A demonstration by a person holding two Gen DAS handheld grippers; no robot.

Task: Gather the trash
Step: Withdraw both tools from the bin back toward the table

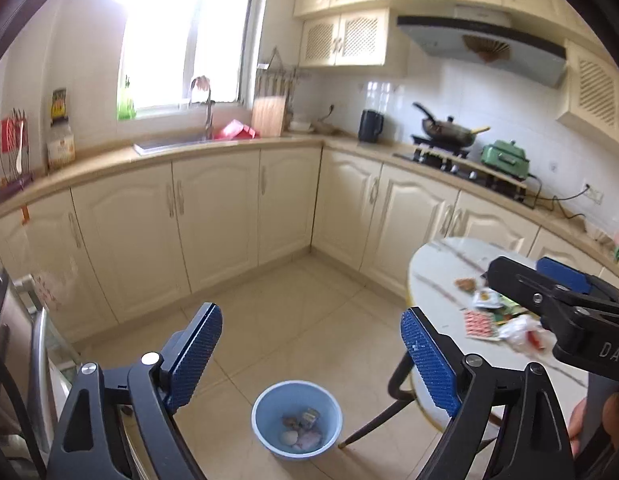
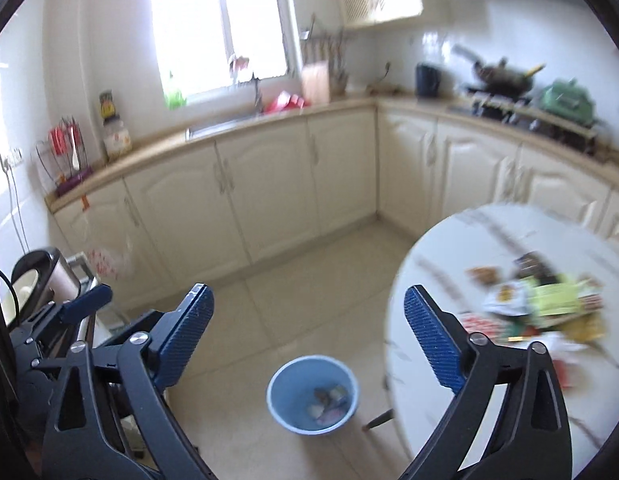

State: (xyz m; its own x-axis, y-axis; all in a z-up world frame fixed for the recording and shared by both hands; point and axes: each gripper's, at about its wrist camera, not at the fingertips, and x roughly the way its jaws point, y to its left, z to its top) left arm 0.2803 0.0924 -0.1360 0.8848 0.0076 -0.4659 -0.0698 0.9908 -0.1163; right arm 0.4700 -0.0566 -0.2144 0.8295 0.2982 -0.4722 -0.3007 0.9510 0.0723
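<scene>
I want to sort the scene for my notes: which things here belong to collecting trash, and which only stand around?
For the job:
- blue bin on the floor, some trash inside
- wrappers on the round table
- left gripper, right gripper, both open, empty

Only standing around:
- wok
- kettle
- green cooker
- cutting board

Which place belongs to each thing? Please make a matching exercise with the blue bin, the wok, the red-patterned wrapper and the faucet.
Things:
1. blue bin
2. wok
3. red-patterned wrapper
4. faucet

Places:
A. on the stove
B. on the round table
C. on the floor
D. at the sink under the window

Pairs: 1-C, 2-A, 3-B, 4-D
</scene>
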